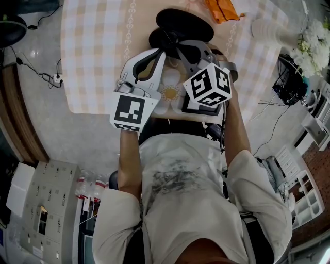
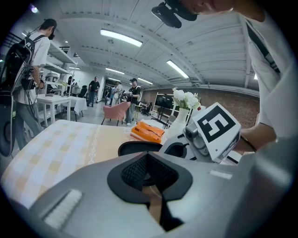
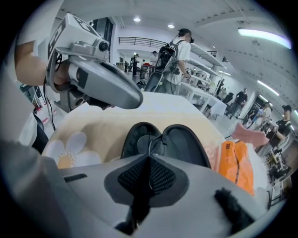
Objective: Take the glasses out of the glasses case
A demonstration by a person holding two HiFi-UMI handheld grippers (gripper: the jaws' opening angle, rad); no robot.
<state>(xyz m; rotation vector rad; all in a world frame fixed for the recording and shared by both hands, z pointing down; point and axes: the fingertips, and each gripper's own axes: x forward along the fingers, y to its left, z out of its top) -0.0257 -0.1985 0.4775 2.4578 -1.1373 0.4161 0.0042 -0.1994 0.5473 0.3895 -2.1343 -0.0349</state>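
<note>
The glasses case point(image 1: 181, 23) is lying open on the table point(image 1: 93, 56). The right gripper point(image 3: 149, 159) is pinching a thin wire of the glasses point(image 3: 145, 143) with its jaws squeezed together, but the glasses are sitting over the case, so lifting them out looks like the part left. The left gripper point(image 2: 146, 155) is hovering just beside it, closed tight and holding nothing, and bare cloth is lying free to the left, while an orange pack point(image 1: 221, 7) and a white vase point(image 1: 268, 28) are standing off to the right.
</note>
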